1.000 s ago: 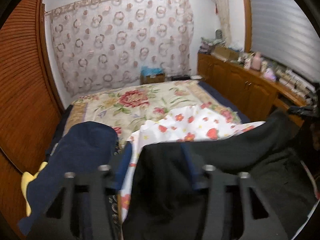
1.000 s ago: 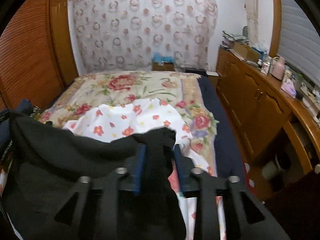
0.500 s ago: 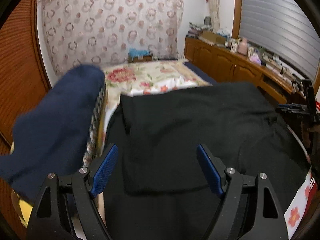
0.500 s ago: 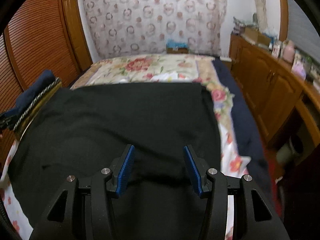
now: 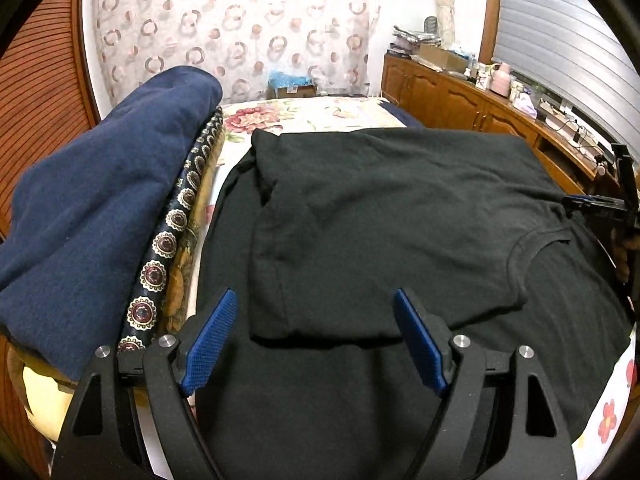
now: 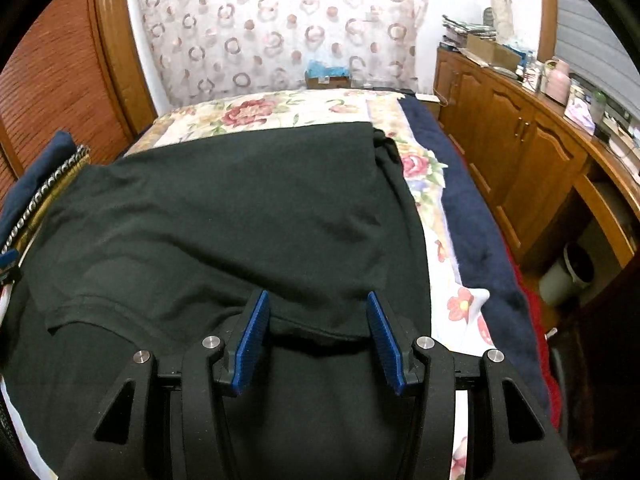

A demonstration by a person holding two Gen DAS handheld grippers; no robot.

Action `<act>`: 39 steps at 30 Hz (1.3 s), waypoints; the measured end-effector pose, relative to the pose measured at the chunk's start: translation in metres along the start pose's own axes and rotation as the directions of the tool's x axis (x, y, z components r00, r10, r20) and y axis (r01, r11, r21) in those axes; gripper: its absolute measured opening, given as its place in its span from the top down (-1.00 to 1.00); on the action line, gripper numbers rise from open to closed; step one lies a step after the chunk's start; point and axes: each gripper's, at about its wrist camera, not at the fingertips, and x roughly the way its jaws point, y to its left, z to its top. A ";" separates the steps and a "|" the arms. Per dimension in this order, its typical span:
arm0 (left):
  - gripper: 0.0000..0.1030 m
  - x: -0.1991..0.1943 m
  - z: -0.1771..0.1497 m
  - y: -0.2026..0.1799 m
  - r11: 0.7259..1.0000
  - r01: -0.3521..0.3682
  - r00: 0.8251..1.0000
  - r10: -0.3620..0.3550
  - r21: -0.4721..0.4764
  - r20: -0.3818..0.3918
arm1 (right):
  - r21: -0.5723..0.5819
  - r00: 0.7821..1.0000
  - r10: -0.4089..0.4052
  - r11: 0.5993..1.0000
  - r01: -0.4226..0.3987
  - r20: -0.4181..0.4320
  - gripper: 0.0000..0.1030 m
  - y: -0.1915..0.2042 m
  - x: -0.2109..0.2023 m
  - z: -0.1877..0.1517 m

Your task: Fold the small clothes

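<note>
A black T-shirt (image 5: 380, 208) lies on the bed, its upper layer folded over toward me, with the neckline at the right. My left gripper (image 5: 315, 296) is open just above the folded near edge, pads wide apart and touching nothing. In the right wrist view the same shirt (image 6: 224, 208) spreads out ahead. My right gripper (image 6: 317, 295) is open, with the folded hem lying loose between its pads. The right gripper (image 5: 600, 202) also shows at the far right edge of the left wrist view.
A navy garment (image 5: 92, 200) sits on a patterned cloth (image 5: 176, 220) at the left. A floral bedspread (image 5: 304, 114) lies beyond the shirt, a white flowered sheet (image 5: 608, 420) under it. Wooden cabinets (image 6: 520, 152) and a bin (image 6: 572, 272) stand to the right.
Both grippers were shut on the lifted black shirt. They came down, laid it folded on the bed, and opened, letting it go.
</note>
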 end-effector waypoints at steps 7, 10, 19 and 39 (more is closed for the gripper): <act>-0.58 0.003 -0.004 0.002 1.000 0.004 1.000 -0.004 -0.002 -0.007 | 0.036 1.000 0.007 0.999 -0.006 -0.013 -0.02 0.000 0.017 0.005; -0.49 0.005 -0.004 0.000 1.000 -0.005 1.000 0.005 0.003 -0.017 | 0.034 1.000 -0.001 0.999 0.001 -0.024 -0.02 0.002 0.031 0.008; 0.00 0.007 0.004 0.004 0.999 -0.009 1.000 0.009 -0.050 0.003 | -0.009 1.000 -0.025 1.000 0.025 -0.004 -0.02 0.013 0.045 -0.002; 0.92 0.006 0.002 0.004 0.999 -0.024 1.000 0.023 -0.028 -0.020 | -0.093 0.997 0.059 0.994 -0.054 0.047 0.81 0.023 0.031 0.002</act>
